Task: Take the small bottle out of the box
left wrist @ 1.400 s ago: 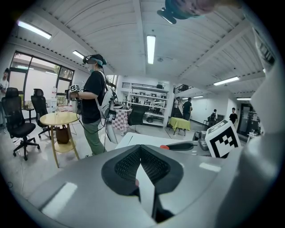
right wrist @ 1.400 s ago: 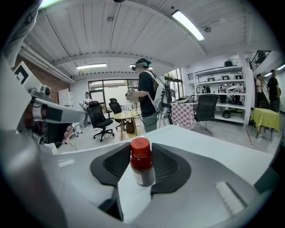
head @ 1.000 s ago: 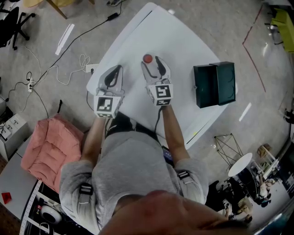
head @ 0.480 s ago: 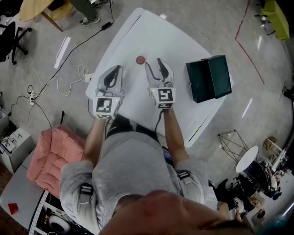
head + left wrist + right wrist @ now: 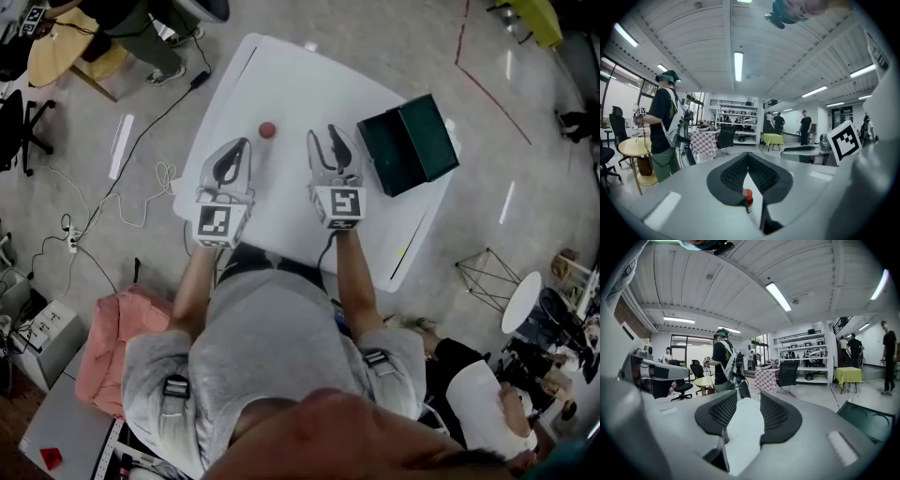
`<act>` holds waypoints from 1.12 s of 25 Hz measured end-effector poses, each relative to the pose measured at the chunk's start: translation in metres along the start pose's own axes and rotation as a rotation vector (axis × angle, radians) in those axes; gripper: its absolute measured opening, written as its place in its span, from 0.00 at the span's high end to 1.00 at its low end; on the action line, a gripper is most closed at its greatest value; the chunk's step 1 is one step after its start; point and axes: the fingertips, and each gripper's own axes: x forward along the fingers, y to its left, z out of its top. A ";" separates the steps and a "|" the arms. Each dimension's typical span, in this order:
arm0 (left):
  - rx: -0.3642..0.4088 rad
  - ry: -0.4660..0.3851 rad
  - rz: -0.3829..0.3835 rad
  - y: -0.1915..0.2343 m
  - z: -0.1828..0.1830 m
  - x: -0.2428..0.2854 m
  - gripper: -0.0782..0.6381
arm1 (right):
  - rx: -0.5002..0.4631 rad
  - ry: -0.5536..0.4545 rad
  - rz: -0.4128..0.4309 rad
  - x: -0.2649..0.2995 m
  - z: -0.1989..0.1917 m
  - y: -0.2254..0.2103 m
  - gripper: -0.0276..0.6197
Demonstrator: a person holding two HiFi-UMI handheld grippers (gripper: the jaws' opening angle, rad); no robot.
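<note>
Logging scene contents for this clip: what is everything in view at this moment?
table: one, white, centre of the head view.
small bottle: one, red cap, standing on the table outside the box, ahead of the left tool.
box: one, dark green, lid open, table's right edge.
cushion: one, pink, floor at lower left.
cables: several, floor left of the table.
bystanders: several, background of both tool views.
left tool: one, grey, jaws together, empty.
right tool: one, grey, jaws apart, just been closing, nothing between them.
</note>
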 end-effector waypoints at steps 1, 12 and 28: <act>0.007 -0.005 -0.014 -0.005 0.002 -0.002 0.88 | -0.001 -0.009 -0.016 -0.007 0.004 -0.002 0.71; 0.047 -0.052 -0.122 -0.039 0.024 -0.012 0.88 | 0.011 -0.075 -0.177 -0.066 0.026 -0.025 0.78; 0.055 -0.025 -0.212 -0.056 0.015 -0.025 0.88 | -0.005 -0.063 -0.282 -0.119 0.020 -0.021 0.92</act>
